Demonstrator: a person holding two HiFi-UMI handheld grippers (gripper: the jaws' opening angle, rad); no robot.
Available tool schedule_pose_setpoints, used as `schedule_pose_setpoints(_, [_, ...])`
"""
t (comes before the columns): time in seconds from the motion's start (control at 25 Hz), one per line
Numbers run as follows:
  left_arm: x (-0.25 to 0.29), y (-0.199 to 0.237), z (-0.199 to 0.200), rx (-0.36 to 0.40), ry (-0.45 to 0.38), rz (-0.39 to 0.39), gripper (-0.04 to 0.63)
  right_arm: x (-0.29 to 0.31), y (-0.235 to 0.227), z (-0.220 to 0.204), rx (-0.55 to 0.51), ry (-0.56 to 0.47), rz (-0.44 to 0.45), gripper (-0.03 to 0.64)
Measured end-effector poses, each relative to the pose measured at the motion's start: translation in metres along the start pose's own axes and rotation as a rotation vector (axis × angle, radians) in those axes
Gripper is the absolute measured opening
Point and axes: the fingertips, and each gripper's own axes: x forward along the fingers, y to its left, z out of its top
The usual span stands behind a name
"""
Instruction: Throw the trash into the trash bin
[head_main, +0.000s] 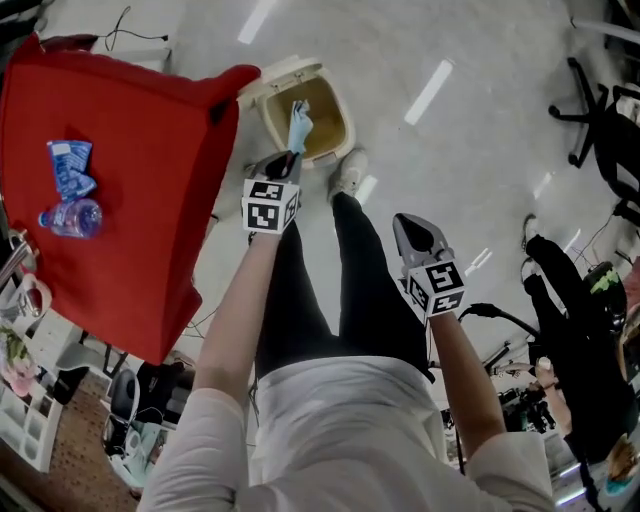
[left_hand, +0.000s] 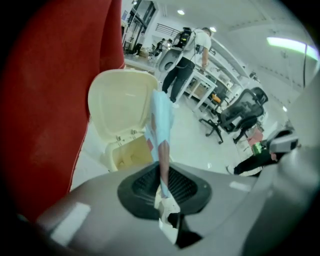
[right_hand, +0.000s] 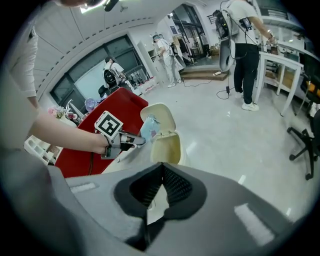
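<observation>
Jaws of the left gripper (head_main: 291, 157) pinch a pale-blue wrapper (left_hand: 162, 116) — crumpled, thin.

Red table (head_main: 150, 150) — bottle (head_main: 72, 217), blue wrapper (head_main: 70, 165) perhaps; bin (head_main: 345, 110) on floor (head_main: 460, 160).

The cream plastic trash bin (head_main: 325, 108) stands on the floor with its hinged lid (left_hand: 120, 102) raised upright, so its mouth is open from above and from the side of the pale glossy floor (head_main: 450, 150), which lies bare to the right of it. On the other side the red cloth-covered table (head_main: 120, 220) stands just beside the lid, and the person's white shoe (head_main: 348, 172) is just beside the bin's near edge. A black office chair (head_main: 600, 110) and a crouching person in black clothes (head_main: 570, 340) are well apart at the right.
</observation>
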Motion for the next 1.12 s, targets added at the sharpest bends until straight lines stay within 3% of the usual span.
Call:
schedule_pose_setpoints(0.2, [0.027, 0.011, -0.006, -0.046, 0.009, -0.009, 0.058, 0.01, -0.007, -0.016, 0.013, 0.009, 0.003, 0.0])
schedule_pose_setpoints(0.32, [0.037, 0.013, -0.008, -0.07, 0.017, -0.017, 0.203, 0.013, -0.01, -0.021, 0.019, 0.016, 0.004, 0.0])
schedule_pose_setpoints(0.36, [0.038, 0.014, -0.009, -0.078, 0.015, -0.016, 0.209, 0.013, -0.01, -0.023, 0.022, 0.018, 0.004, 0.002])
schedule_pose_setpoints(0.8, [0.005, 0.006, -0.008, -0.079, 0.012, -0.025, 0.198, 0.007, 0.004, 0.002, -0.002, -0.011, -0.002, 0.0])
schedule_pose_setpoints(1.12, [-0.066, -0.027, 0.015, -0.04, -0.003, -0.077, 0.093, -0.014, 0.034, 0.046, -0.047, -0.066, -0.003, 0.002])
